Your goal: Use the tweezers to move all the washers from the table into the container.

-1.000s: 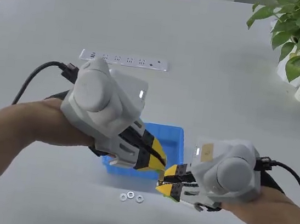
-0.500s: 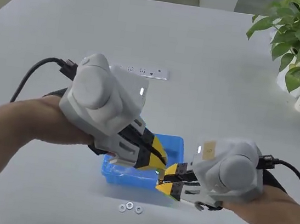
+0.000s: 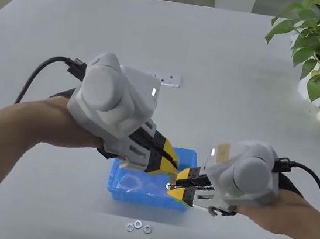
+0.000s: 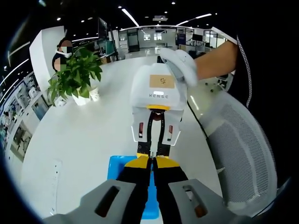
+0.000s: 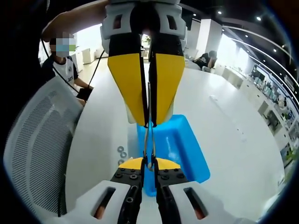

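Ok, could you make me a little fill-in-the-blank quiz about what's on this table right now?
1. The container is coloured ____.
2. ____ washers lie on the table, outside the container.
3. The left gripper and the right gripper are both shut on the tweezers, and their jaw tips are coloured ____.
Missing words: blue; three; yellow.

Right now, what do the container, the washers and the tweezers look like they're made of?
Container: likely plastic, uniform glossy blue, moulded rounded edges. Washers: probably metal, small pale silvery rings. Tweezers: seemingly steel, thin bright strips.
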